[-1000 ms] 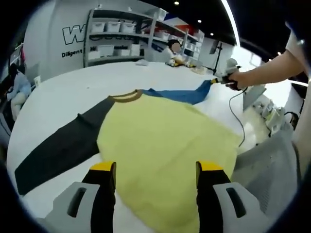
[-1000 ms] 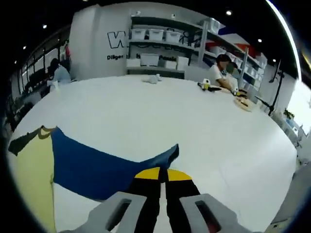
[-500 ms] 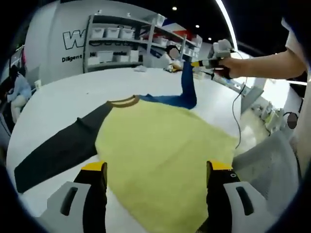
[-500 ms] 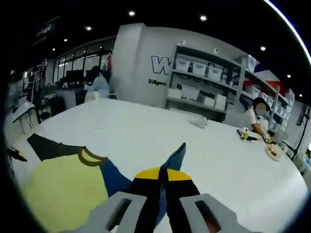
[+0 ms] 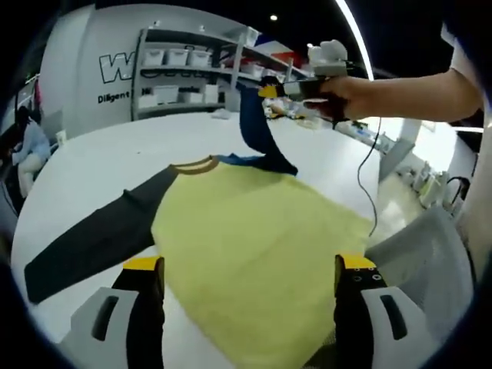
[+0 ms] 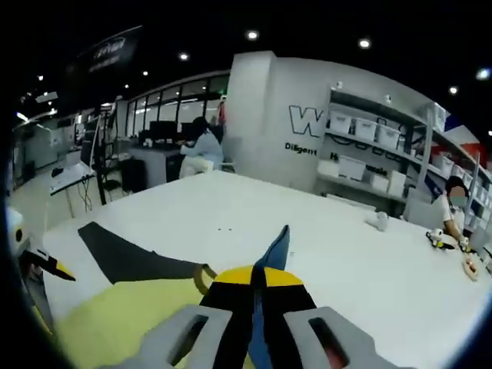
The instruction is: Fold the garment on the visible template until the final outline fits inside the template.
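My right hand-held gripper [image 6: 256, 286] is clenched on the blue sleeve [image 5: 254, 127], holding its end up off the white worktop [image 5: 92, 154]. My left hand-held gripper [image 5: 244, 269] is released, jaws wide apart, low over the near hem of the garment's yellow body [image 5: 254, 238]. The black sleeve [image 5: 92, 238] lies flat, stretched out to its left. Bare worktop runs beyond the brown collar [image 5: 194, 164]; its near edge sits right of the hem.

My left gripper view looked low across the yellow-bodied, black- and blue-sleeved garment [image 5: 254, 238] toward the shelving; my right gripper view faced back over it [image 6: 123, 323], higher.
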